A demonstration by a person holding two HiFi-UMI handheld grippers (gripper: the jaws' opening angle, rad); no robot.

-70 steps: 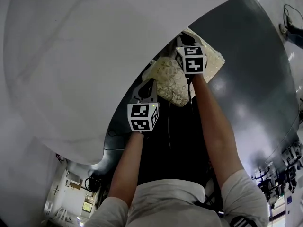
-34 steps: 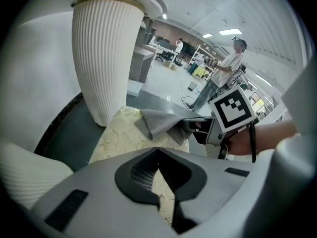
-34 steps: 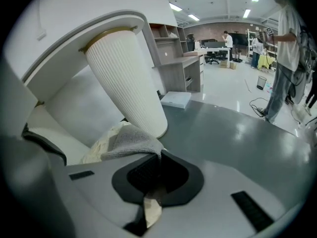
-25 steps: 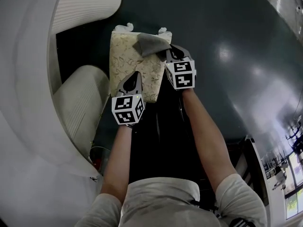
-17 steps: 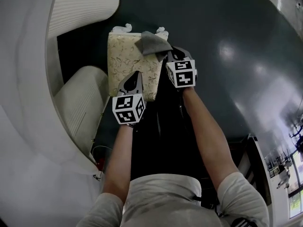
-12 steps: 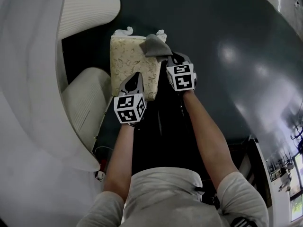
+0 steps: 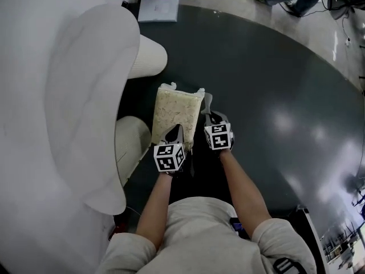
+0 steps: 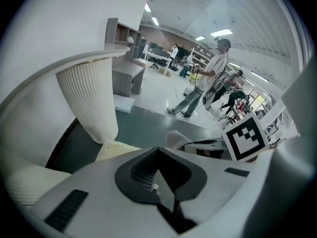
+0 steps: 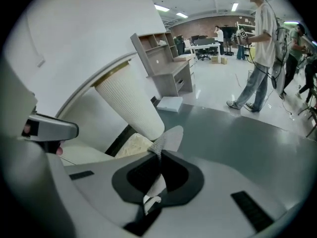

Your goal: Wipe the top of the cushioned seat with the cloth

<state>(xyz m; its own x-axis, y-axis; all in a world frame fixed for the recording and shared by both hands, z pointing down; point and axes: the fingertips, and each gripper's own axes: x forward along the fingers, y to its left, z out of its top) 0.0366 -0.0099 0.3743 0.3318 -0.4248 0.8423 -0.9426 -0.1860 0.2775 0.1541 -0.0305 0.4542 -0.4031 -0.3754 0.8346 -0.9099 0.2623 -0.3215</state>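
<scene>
Cream cushioned seat (image 7: 177, 116) on a glossy dark floor (image 7: 274, 90) in a bright open hall. Left claw (image 7: 177, 130), pressed together and empty, is over the seat's near edge. Right claw (image 7: 209, 116) pinches the grey cloth (image 7: 207, 103), now beside the seat's right edge, earlier on its corner.

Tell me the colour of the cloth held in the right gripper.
Grey; the cloth shows best in the right gripper view.
</scene>
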